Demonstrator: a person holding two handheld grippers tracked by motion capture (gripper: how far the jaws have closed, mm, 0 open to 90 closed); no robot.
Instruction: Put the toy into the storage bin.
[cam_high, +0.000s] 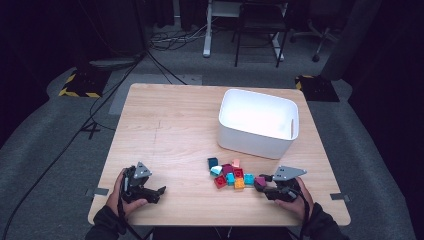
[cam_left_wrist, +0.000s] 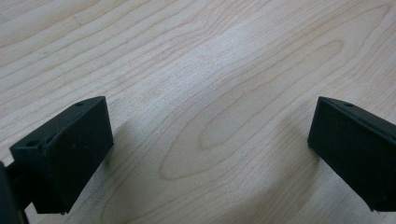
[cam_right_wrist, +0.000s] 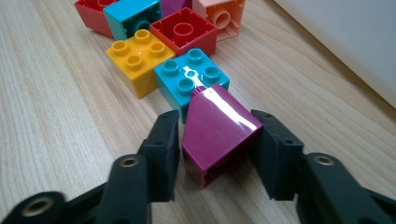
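A magenta sloped brick (cam_right_wrist: 217, 133) rests on the wooden table (cam_high: 170, 130), and my right gripper (cam_right_wrist: 215, 140) is shut on its two sides. In the high view that brick (cam_high: 260, 181) is at the right end of a cluster of several bricks, with the right gripper (cam_high: 261, 186) near the table's front right. Just beyond it lie a teal brick (cam_right_wrist: 191, 74), a yellow brick (cam_right_wrist: 135, 58) and a red brick (cam_right_wrist: 184, 30). My left gripper (cam_high: 159, 195) is at the front left, open over bare wood, its jaws wide apart (cam_left_wrist: 210, 116).
A white bin (cam_high: 258, 122) stands at the back right, just behind the bricks; its wall (cam_right_wrist: 355, 42) is close on the right. A dark teal brick (cam_high: 213, 162) and a peach brick (cam_high: 235, 163) lie at the cluster's far side. Beyond the table are chairs and floor cables.
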